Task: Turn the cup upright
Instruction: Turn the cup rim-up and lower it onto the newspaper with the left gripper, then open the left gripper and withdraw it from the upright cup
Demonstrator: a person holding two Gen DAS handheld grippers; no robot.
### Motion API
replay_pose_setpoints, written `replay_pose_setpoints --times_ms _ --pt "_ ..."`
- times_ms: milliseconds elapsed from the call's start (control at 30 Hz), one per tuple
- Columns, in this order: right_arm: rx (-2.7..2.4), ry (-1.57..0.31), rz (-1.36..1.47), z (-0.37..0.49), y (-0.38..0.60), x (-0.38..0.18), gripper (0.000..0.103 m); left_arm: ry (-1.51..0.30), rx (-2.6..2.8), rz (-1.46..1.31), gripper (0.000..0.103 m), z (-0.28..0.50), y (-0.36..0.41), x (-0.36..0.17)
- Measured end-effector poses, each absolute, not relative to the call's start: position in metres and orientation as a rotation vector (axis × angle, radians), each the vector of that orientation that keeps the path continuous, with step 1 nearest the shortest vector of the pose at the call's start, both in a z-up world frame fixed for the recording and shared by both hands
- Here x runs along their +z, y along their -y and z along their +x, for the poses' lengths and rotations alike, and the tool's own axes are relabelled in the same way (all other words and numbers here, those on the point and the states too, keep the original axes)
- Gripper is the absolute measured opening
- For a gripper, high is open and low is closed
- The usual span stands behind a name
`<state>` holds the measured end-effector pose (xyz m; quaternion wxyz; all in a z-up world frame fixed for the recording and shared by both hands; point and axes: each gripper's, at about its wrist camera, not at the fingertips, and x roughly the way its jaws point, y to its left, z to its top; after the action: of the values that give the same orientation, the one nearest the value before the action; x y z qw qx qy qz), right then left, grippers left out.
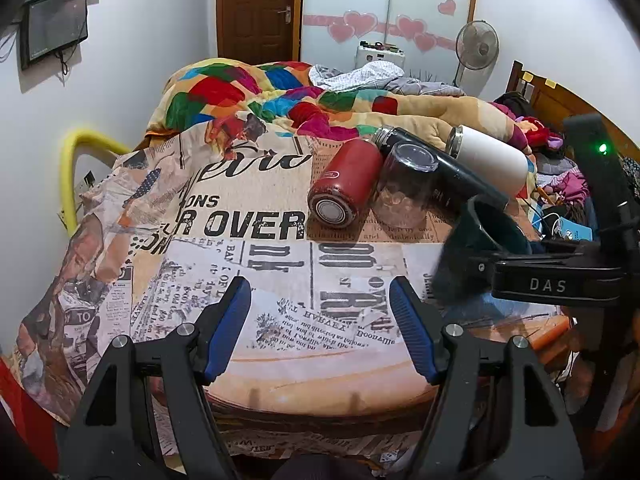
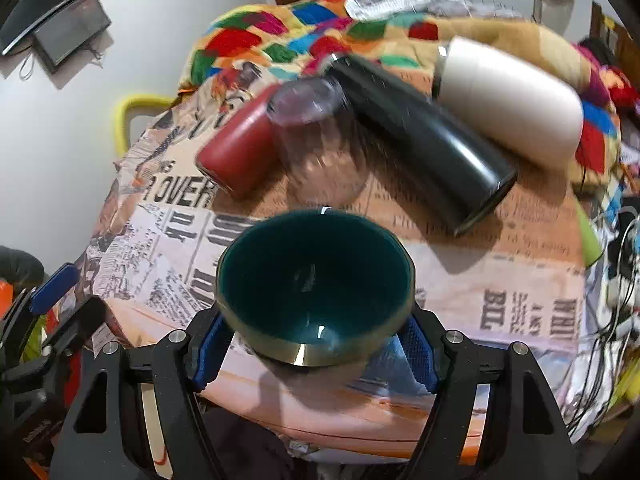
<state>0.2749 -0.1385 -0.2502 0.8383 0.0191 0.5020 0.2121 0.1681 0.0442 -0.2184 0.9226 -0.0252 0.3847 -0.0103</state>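
Right gripper (image 2: 316, 344) clamps the teal cup (image 2: 316, 280), its inside bare.

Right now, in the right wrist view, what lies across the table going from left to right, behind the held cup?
Red bottle → upside-down clear glass → black bottle → white bottle. All three bottles lie on their sides; the teal cup sits in front, in the right gripper.

teal cup (image 2: 316, 280), red flask (image 1: 346, 184), newsprint-patterned cloth (image 1: 240, 240).
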Motion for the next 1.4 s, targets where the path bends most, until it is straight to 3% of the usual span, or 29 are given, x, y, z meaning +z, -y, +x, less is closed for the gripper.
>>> replay_pose_setpoints --times_ms 1033,1233,1400 --pt "0.446 -1.012 -0.145 0.266 0.111 -0.252 0.075 -0.794 -0.003 -0.067 0.071 0.171 -0.046 -0.211" --pt "0.446 -0.941 -0.136 0.238 0.132 -0.221 0.075 -0.730 -0.022 -0.084 0.071 0.155 -0.040 -0.178" --pt "0.444 -0.777 -0.063 0.203 0.170 -0.159 0.075 -0.621 -0.049 -0.081 0.071 0.134 -0.025 -0.134"
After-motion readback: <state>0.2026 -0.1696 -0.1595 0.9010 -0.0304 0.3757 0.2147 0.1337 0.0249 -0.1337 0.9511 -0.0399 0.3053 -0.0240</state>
